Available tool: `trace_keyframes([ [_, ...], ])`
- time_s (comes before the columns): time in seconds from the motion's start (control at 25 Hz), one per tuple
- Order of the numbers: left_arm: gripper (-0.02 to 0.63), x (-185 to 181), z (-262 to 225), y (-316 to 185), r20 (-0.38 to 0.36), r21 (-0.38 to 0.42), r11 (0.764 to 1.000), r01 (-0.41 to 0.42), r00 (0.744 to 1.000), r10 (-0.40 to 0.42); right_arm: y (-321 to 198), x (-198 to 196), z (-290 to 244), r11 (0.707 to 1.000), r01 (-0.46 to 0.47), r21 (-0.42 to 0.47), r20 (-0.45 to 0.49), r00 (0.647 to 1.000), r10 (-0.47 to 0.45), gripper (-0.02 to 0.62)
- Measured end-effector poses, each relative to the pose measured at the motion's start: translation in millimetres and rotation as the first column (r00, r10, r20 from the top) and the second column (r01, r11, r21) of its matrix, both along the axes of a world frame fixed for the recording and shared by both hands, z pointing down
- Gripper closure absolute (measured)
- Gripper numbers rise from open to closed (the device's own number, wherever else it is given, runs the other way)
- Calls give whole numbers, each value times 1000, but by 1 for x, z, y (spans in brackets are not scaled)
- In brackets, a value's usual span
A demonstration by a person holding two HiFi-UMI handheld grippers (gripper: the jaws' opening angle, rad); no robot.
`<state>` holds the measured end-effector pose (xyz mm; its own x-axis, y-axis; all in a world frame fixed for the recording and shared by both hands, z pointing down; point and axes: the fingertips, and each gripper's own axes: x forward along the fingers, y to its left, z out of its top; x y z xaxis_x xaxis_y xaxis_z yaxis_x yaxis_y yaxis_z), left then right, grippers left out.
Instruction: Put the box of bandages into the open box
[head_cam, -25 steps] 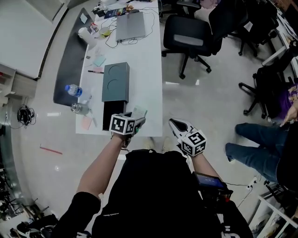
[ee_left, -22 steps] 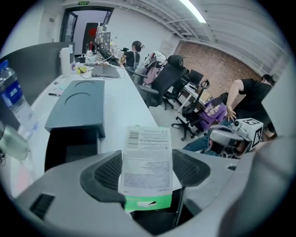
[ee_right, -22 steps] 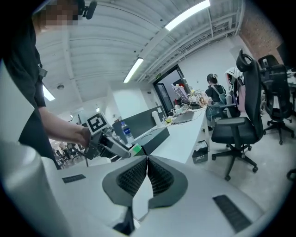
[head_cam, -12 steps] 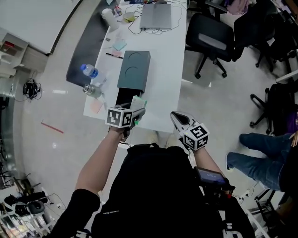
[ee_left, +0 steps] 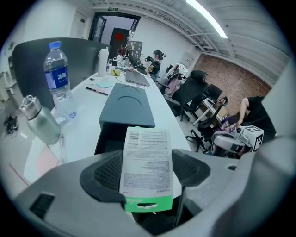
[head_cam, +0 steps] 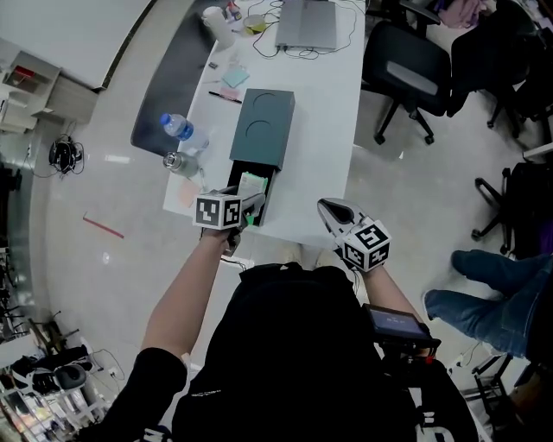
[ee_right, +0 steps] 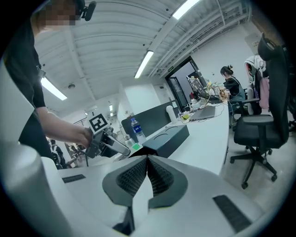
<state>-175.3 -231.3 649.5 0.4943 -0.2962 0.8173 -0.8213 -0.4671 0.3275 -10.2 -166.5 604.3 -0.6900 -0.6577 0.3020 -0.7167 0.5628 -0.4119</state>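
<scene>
The box of bandages (ee_left: 146,169) is a flat white pack with fine print and a green end. My left gripper (ee_left: 147,172) is shut on it and holds it over the near, open end of the dark teal box (ee_left: 127,105). In the head view the bandage box (head_cam: 250,187) sits above the black opening (head_cam: 257,200) of the open box (head_cam: 263,129), at the left gripper (head_cam: 243,207). My right gripper (head_cam: 331,210) hangs shut and empty just off the table's near edge; in its own view the right gripper (ee_right: 147,172) has its pads pressed together.
On the white table (head_cam: 327,95) stand a water bottle (head_cam: 177,128) and a steel flask (head_cam: 181,162) left of the box, with sticky notes, a pen, and a laptop (head_cam: 306,23) farther back. Office chairs (head_cam: 413,69) stand right of the table. A seated person's legs (head_cam: 484,293) are at far right.
My left gripper has carried the bandage box forward from the table's near edge to over the open box's mouth. The right gripper has stayed shut near the table edge.
</scene>
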Motion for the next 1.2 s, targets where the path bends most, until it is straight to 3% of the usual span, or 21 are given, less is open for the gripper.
trace_keyframes([
  [0.6, 264, -11, 46, -29, 115, -34, 999, -5, 993, 9, -18, 1, 4, 1000, -17, -22, 2, 1000, 17, 569],
  [0.84, 264, -11, 60, -35, 166, -13, 1000, -25, 986, 27, -16, 4, 9, 999, -21, -36, -5, 1000, 21, 569],
  [1.2, 264, -10, 75, -39, 171, -49, 999, -9, 985, 17, -14, 8, 10, 998, -45, -49, -9, 999, 45, 569],
])
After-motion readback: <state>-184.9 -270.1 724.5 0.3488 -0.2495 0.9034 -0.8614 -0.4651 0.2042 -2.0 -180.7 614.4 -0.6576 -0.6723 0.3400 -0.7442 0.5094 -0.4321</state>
